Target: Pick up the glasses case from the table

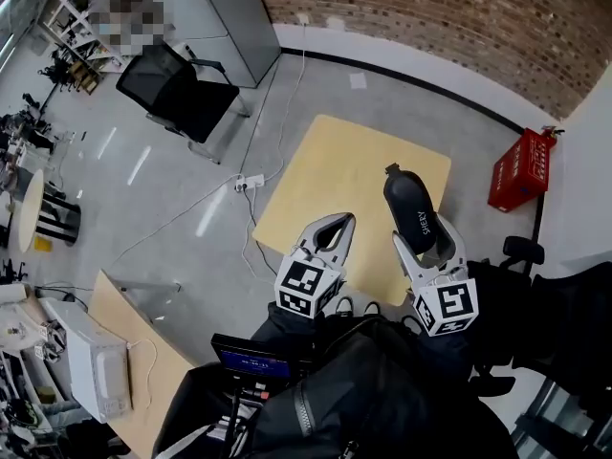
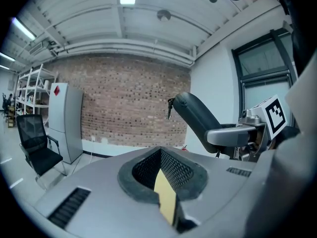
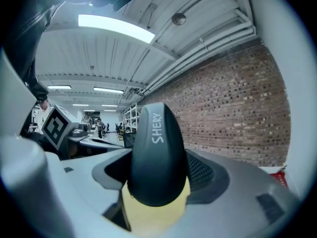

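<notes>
Partly, the glasses case (image 1: 413, 204) was hidden: its lower end was swallowed between the right tongs (image 1: 426, 245), which were clamped tight on it, and it was held tilted above the pale tabletop (image 1: 335, 161), whose near edge was cut off by both tongs. White lettering (image 3: 157, 128) reading "SHERY" could be read along the dark shell. The left tongs (image 1: 337, 226) were seen closed at the tips, nothing gripped, only a sliver of tabletop glimpsed through them.
</notes>
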`<state>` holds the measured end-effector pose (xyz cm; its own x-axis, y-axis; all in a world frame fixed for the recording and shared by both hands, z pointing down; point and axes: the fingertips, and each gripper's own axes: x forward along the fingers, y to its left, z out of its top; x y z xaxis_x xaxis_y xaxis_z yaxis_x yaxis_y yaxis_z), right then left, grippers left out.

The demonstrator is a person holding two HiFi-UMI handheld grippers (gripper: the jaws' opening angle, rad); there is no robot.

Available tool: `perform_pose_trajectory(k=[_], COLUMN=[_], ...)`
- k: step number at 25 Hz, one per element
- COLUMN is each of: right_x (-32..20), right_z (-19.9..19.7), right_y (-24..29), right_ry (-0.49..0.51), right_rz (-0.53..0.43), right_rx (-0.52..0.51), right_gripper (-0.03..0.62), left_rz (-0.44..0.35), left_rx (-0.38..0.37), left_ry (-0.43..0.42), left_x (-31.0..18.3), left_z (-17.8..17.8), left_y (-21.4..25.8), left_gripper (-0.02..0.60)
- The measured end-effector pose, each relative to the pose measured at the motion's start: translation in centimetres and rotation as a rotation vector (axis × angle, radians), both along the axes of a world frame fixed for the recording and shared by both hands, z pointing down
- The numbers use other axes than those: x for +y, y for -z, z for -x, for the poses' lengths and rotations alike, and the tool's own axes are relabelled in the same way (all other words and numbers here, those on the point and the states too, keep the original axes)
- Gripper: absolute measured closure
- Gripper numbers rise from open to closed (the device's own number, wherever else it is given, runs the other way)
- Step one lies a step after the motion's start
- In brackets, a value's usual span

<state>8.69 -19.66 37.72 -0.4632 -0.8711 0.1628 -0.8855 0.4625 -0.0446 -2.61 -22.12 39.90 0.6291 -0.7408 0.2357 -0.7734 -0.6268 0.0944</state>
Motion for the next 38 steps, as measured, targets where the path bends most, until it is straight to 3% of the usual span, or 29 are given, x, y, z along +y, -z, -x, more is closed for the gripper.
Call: perform_pose_trajectory(k=[7, 15, 38], right_x=[-0.7, -1.2, -1.1], right_z=[-0.2, 0.3, -0.1], right_y=[3.5, 5.4, 7.6], right_ry=[0.001, -0.014, 0.014], right_rz=[-0.104, -0.147, -0.218], right_rx=[-0.032, -0.012, -0.05], right_gripper=[0.253, 0.253, 0.253], left_rz=[-0.104, -0.177, -0.203], left_rx=[0.016, 0.03, 0.049], left_ry=[-0.009, -0.011, 0.009], left_x=[-1.1, -1.7, -1.9], left_z=[-0.5, 0.0, -0.2], left_y=[3.8, 6.3, 7.5], left_gripper=[0.581, 0.581, 0.581])
